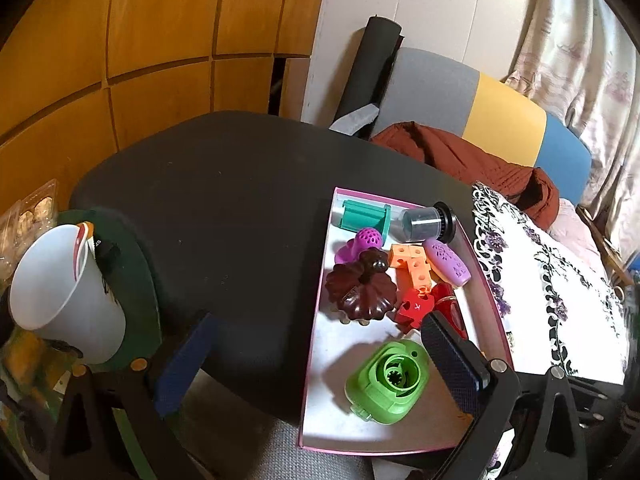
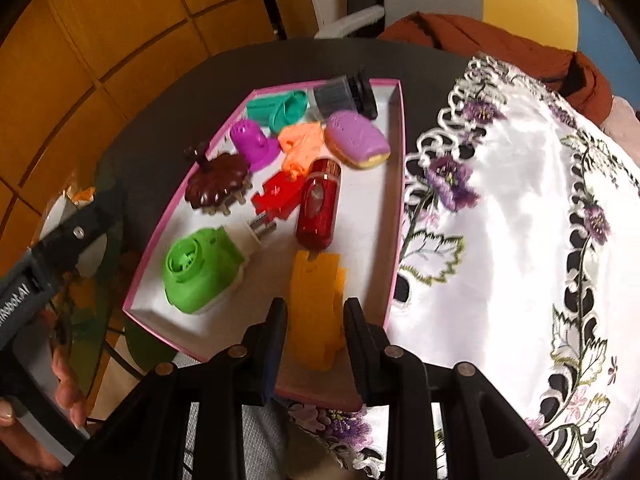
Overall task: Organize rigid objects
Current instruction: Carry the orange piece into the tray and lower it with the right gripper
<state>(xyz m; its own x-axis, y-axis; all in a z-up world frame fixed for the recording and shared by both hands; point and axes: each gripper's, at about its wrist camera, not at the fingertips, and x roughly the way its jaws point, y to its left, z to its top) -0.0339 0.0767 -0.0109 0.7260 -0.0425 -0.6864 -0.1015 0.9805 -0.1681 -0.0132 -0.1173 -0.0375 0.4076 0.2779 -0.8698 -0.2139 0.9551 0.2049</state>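
Over the near end of the pink-edged tray (image 2: 401, 184), the right gripper (image 2: 316, 320) is clenching an orange plastic piece (image 2: 316, 300) between its two fingers, the piece hanging just above the tray's white floor, near its right wall. That wall is lying right against the white embroidered cloth (image 2: 520, 220), leaving no gap on that side. Left of the tray, the dark tabletop (image 1: 224, 200) is sitting bare across a wide stretch. The left gripper (image 1: 316, 364) is hovering with fingers spread wide and released, one blue pad (image 1: 184, 364) over the bare table, the other (image 1: 452, 356) over the tray beside the green round-faced gadget (image 1: 386, 382). Counting what is lying in the tray: one green gadget, one dark brown flower-shaped piece (image 1: 362, 292), one red puzzle-like piece (image 2: 276, 196), one red capsule (image 2: 318, 210), one magenta perforated dome (image 2: 254, 146), one block of orange cubes (image 1: 414, 264), one lilac oval piece (image 2: 356, 144), one teal roller (image 1: 366, 216), one grey jar with black cap (image 1: 426, 224). Its near half is mostly open white floor. One white cup (image 1: 60, 288) is standing at the table's left edge.
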